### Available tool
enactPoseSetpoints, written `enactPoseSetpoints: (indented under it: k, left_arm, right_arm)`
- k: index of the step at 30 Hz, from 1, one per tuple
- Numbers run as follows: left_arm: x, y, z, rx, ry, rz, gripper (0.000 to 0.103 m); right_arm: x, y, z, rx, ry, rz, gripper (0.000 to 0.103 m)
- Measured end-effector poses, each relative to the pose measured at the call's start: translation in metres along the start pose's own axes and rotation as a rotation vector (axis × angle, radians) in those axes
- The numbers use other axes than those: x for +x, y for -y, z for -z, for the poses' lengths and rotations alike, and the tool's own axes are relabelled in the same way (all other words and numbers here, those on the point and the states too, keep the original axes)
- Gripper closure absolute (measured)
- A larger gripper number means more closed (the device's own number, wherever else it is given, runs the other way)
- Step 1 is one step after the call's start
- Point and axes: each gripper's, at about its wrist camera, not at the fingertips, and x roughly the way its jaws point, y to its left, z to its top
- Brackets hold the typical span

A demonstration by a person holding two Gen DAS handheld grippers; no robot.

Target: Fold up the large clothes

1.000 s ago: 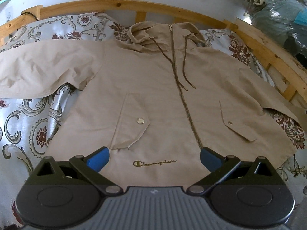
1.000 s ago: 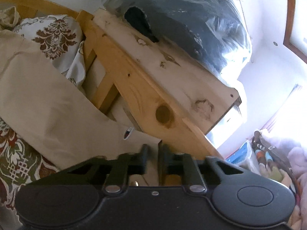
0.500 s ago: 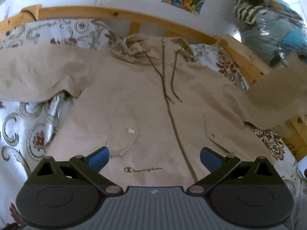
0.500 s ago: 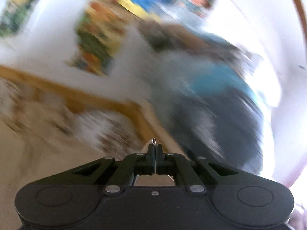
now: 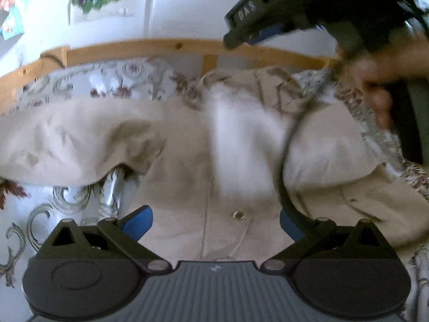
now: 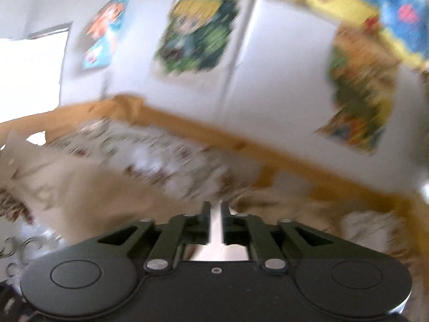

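A beige hooded jacket [image 5: 187, 193] lies front up on the bed. Its left sleeve [image 5: 67, 145] stays spread out to the left. The right sleeve [image 5: 329, 155] is folded in over the chest, with a blurred pale patch of cloth [image 5: 241, 139] dropping below my right gripper [image 5: 249, 33]. That gripper hovers high over the hood, held by a hand [image 5: 380, 80]. Its jaws are opening; in its own blurred view the right gripper [image 6: 213, 209] shows a narrow gap with nothing pinched. My left gripper [image 5: 214, 221] stands open and empty low over the jacket's front, near a pocket snap.
A wooden bed frame [image 5: 161, 47] rims the far side, with a floral sheet [image 5: 67, 204] under the jacket. A black cable [image 5: 284, 161] hangs from the right gripper across the jacket. Posters [image 6: 198, 35] cover the white wall behind.
The right gripper swung from the bed's right rail across to above the hood, carrying the right sleeve over the jacket, and its jaws parted. The left gripper moved in closer over the jacket.
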Motion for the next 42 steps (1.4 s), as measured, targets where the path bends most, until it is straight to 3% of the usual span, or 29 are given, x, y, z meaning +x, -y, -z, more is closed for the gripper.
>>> enactPoseSetpoints:
  k: [1, 3, 6, 9, 11, 14, 16, 18, 20, 22, 25, 26, 27, 28, 32, 34, 36, 37, 40, 42]
  left_arm:
    - [0.005, -0.002, 0.0, -0.014, -0.014, 0.005, 0.001]
    - [0.016, -0.008, 0.002, -0.037, -0.038, -0.001, 0.001]
    - [0.034, -0.013, 0.0, -0.048, -0.009, -0.063, 0.001]
    - [0.065, -0.015, -0.01, -0.058, 0.034, -0.104, 0.001]
    - [0.088, -0.015, -0.018, -0.046, 0.029, -0.126, 0.001]
    - [0.115, -0.02, -0.02, -0.057, -0.027, -0.173, 0.001]
    - [0.124, -0.024, -0.013, -0.059, -0.051, -0.179, 0.001]
    - [0.131, -0.024, -0.007, -0.04, -0.079, -0.193, 0.001]
    - [0.134, -0.022, -0.003, -0.003, -0.092, -0.206, 0.001]
    - [0.133, -0.018, -0.001, 0.026, -0.084, -0.218, 0.001]
    - [0.132, -0.016, 0.001, 0.042, -0.081, -0.221, 0.001]
    - [0.132, -0.016, 0.001, 0.041, -0.082, -0.22, 0.001]
    - [0.131, -0.016, 0.001, 0.04, -0.082, -0.219, 0.001]
    - [0.132, -0.016, 0.001, 0.039, -0.084, -0.218, 0.001]
    - [0.131, -0.017, -0.001, 0.031, -0.089, -0.212, 0.001]
    - [0.132, -0.018, -0.002, 0.028, -0.092, -0.211, 0.001]
    - [0.132, -0.018, -0.002, 0.022, -0.095, -0.209, 0.001]
    - [0.132, -0.018, -0.002, 0.02, -0.096, -0.208, 0.001]
    - [0.133, -0.019, -0.002, 0.02, -0.099, -0.204, 0.001]
    - [0.133, -0.018, -0.002, 0.023, -0.105, -0.203, 0.001]
  right_arm:
    - [0.008, -0.007, 0.007, 0.006, -0.027, -0.02, 0.07]
    - [0.013, 0.002, 0.021, 0.026, -0.048, -0.051, 0.042]
    - [-0.003, 0.036, 0.049, 0.066, -0.076, -0.02, 0.026]
    - [-0.025, 0.089, 0.087, 0.103, -0.088, 0.153, 0.009]
    - [-0.033, 0.125, 0.115, 0.153, -0.105, 0.293, 0.009]
    - [-0.033, 0.18, 0.162, 0.292, -0.094, 0.483, 0.011]
    - [-0.023, 0.209, 0.188, 0.317, -0.133, 0.545, 0.019]
    - [-0.013, 0.234, 0.21, 0.372, -0.179, 0.58, 0.038]
    - [-0.012, 0.26, 0.233, 0.541, -0.201, 0.558, 0.047]
    - [-0.003, 0.276, 0.25, 0.723, -0.231, 0.471, 0.048]
    - [0.0, 0.276, 0.256, 0.757, -0.207, 0.406, 0.05]
    - [0.002, 0.273, 0.254, 0.735, -0.216, 0.396, 0.058]
    - [0.003, 0.268, 0.253, 0.715, -0.223, 0.387, 0.082]
    - [0.005, 0.266, 0.251, 0.701, -0.229, 0.376, 0.096]
    - [0.001, 0.261, 0.246, 0.671, -0.223, 0.411, 0.1]
    - [0.002, 0.261, 0.241, 0.671, -0.199, 0.393, 0.09]
    - [0.006, 0.258, 0.24, 0.656, -0.207, 0.356, 0.066]
    - [0.01, 0.255, 0.24, 0.636, -0.221, 0.358, 0.064]
    - [0.018, 0.251, 0.247, 0.601, -0.273, 0.39, 0.074]
    - [0.018, 0.252, 0.247, 0.608, -0.276, 0.409, 0.095]
